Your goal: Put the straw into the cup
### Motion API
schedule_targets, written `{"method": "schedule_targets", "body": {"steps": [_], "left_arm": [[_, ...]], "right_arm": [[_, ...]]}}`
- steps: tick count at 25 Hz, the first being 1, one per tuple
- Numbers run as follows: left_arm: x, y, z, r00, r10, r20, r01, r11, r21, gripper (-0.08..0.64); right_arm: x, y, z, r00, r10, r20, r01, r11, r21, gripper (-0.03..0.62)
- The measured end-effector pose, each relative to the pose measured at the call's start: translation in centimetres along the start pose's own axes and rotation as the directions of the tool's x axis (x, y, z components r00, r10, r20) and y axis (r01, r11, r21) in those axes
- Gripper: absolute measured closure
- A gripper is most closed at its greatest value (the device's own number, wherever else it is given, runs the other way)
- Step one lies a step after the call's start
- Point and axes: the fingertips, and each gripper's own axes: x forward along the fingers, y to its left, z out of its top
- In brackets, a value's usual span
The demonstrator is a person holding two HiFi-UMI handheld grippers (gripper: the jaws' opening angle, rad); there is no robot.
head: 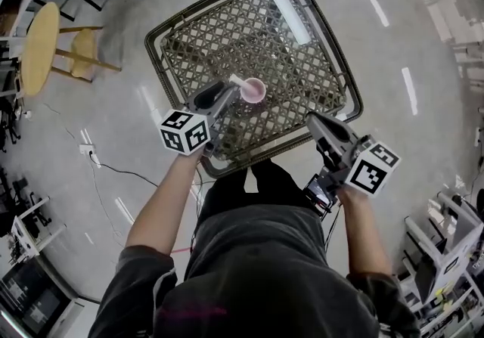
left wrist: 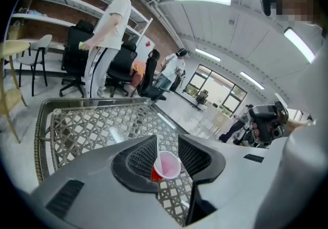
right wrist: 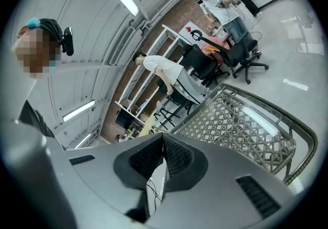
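Your left arm (head: 162, 204) is stretched forward over the near edge of the table (head: 227, 34), forearm bare, with the marker cube (head: 184, 131) turned up toward your head. The left gripper (head: 229, 91) points toward the middle of the table, and its tips lie just beside the cup (head: 255, 90). In the left gripper view its jaws stand apart, with the cup showing in the gap between them; contact between pads and cup cannot be confirmed.

Your right arm is bent and held closer to your body. The right gripper (head: 311, 119) sits over the table's near edge, toward its near right corner and well apart from the cup. In the right gripper view its jaws are together at the tips, with nothing between them.

The cup stands upright near the middle of the table, mouth up, pale pink inside and red on its outer wall. The straw (head: 237, 81) is white, and it leans out over the cup's rim on the side toward the left gripper, its lower end inside the cup.
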Motion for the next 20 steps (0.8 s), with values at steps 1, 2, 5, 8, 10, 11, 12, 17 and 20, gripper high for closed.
{"method": "schedule_targets", "body": {"steps": [1,2,5,8,10,11,12,17,20], "left_arm": [[-0.2,-0.2,0.1,1.000,-0.005,0.003,0.005,1.000,0.002,0.423],[-0.5,-0.5,0.3,1.000,-0.011,0.007,0.011,1.000,0.005,0.423],[-1.6,-1.2,1.0,0.999,-0.026,0.027,0.026,1.000,0.005,0.425],[-2.8,-2.0,1.9,0.998,-0.039,0.058,0.039,0.999,-0.001,0.426],[-3.7,-2.6,2.4,0.996,-0.048,0.076,0.049,0.999,-0.003,0.431],[-4.3,-2.9,2.7,0.995,-0.052,0.083,0.053,0.999,-0.001,0.434],[-4.8,-3.3,2.9,0.994,-0.056,0.090,0.056,0.998,0.002,0.437],[-7.4,-4.1,4.4,0.989,-0.067,0.130,0.067,0.998,0.007,0.478],[-9.6,-4.9,5.3,0.983,-0.091,0.157,0.095,0.995,-0.017,0.529]], "right_arm": [[-0.1,0.2,0.1,1.000,-0.001,0.005,0.001,1.000,-0.003,0.578],[-0.1,0.3,0.2,1.000,-0.002,0.009,0.002,1.000,-0.006,0.578],[-0.2,0.8,0.4,1.000,-0.010,0.024,0.010,1.000,-0.014,0.578],[-0.2,1.4,0.5,0.999,-0.018,0.035,0.019,0.999,-0.029,0.578],[-0.2,1.8,0.6,0.999,-0.019,0.044,0.020,0.999,-0.033,0.578],[-0.3,2.1,0.6,0.999,-0.018,0.049,0.019,0.999,-0.034,0.578],[-0.3,2.3,0.7,0.998,-0.017,0.054,0.018,0.999,-0.035,0.578],[0.2,3.8,1.6,0.996,-0.008,0.086,0.013,0.998,-0.057,0.578],[0.6,5.1,2.5,0.994,0.014,0.104,-0.005,0.997,-0.080,0.578]]}}
